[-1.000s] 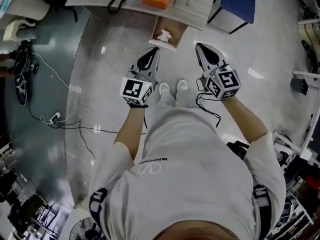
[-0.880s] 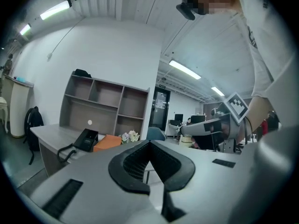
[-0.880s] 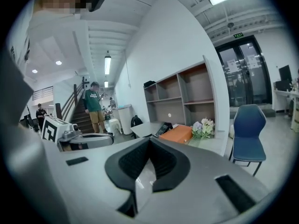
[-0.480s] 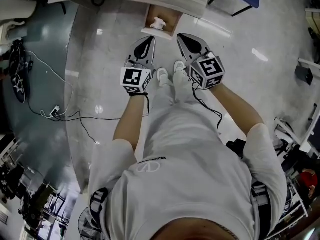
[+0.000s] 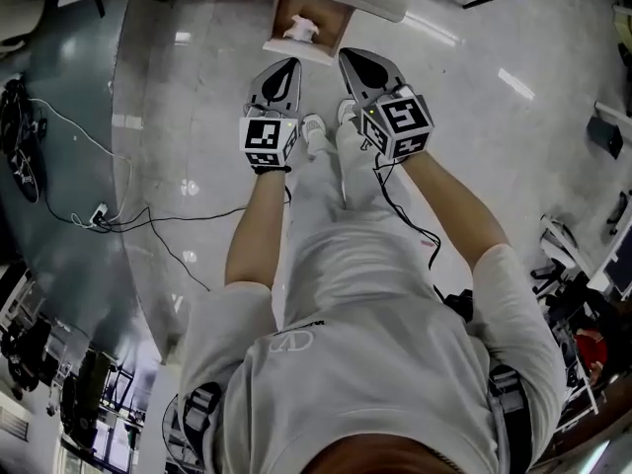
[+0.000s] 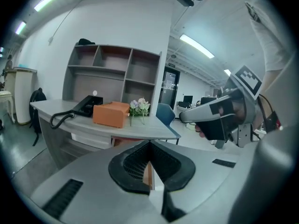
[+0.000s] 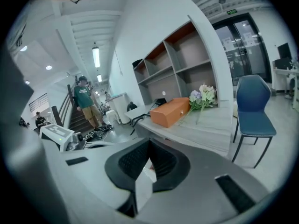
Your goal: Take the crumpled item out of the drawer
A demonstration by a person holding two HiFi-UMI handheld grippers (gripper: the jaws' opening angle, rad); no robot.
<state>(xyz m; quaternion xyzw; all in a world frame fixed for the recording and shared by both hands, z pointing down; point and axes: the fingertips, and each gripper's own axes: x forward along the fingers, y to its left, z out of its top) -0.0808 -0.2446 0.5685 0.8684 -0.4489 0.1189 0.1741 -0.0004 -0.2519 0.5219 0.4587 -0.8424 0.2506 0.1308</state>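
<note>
The open wooden drawer (image 5: 321,30) sticks out from under the desk at the top of the head view. A white crumpled item (image 5: 298,31) lies inside it. My left gripper (image 5: 288,64) is shut and empty, pointing at the drawer from just short of its front edge. My right gripper (image 5: 347,56) sits close beside it on the right, jaws together with nothing held. In the left gripper view the pads (image 6: 135,164) meet, and a brown sliver of drawer shows below them. The right gripper view shows its own pads (image 7: 133,160) meeting the same way.
On the desk (image 6: 117,127) stand an orange box (image 6: 110,114), a black phone (image 6: 81,107) and flowers (image 6: 139,107), with a shelf unit (image 6: 117,71) behind. A blue chair (image 7: 254,111) is to the right. Cables (image 5: 109,215) trail over the floor at left. A person (image 7: 86,104) stands by the stairs.
Both grippers have dropped lower and come closer to the open drawer, drawing nearer to each other. The desk top has slid out of the head view.
</note>
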